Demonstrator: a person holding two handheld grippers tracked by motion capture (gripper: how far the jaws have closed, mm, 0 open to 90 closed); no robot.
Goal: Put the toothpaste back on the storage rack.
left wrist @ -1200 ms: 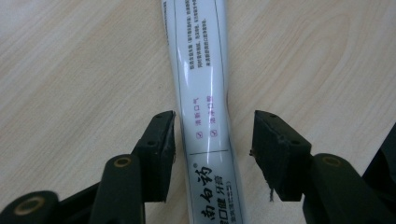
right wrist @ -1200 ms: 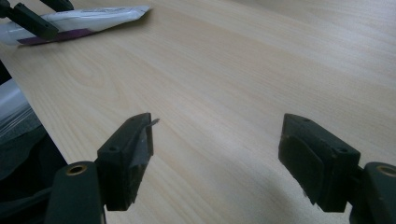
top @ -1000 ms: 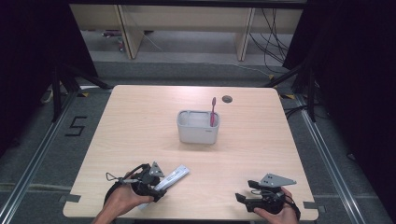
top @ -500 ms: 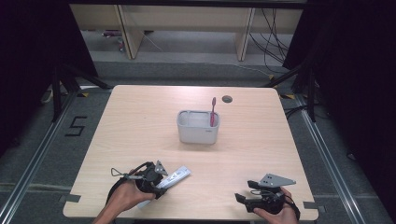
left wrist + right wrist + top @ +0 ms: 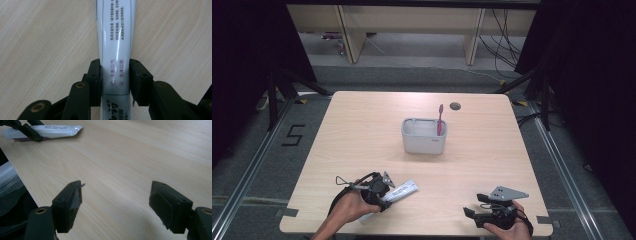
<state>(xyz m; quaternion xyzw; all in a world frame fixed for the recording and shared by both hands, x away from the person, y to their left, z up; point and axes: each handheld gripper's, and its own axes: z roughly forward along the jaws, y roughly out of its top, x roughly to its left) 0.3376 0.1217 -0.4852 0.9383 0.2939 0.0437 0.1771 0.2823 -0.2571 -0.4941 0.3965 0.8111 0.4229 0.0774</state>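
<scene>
The toothpaste tube (image 5: 115, 47) lay flat on the table (image 5: 362, 130), its lower body between the left gripper (image 5: 115, 75) jaws, both pads touching its sides. The jaws had just been closing on it; the grasp looked made. Risk: the soft, glossy tube could squash or slide out on lifting, since the hold sat near one end. The right gripper (image 5: 117, 202) rested well apart, jaws wide and holding nothing. The grey holder (image 5: 423, 136) with the toothbrush (image 5: 440, 119) stood far ahead.

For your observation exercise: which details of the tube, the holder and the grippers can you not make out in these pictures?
- Tube: both ends cut off by the left gripper view's edges; small print too fine to read.
- Tube, high view: near end hidden under the left gripper.
- Holder: its wall hides the toothbrush handle's base.
</scene>
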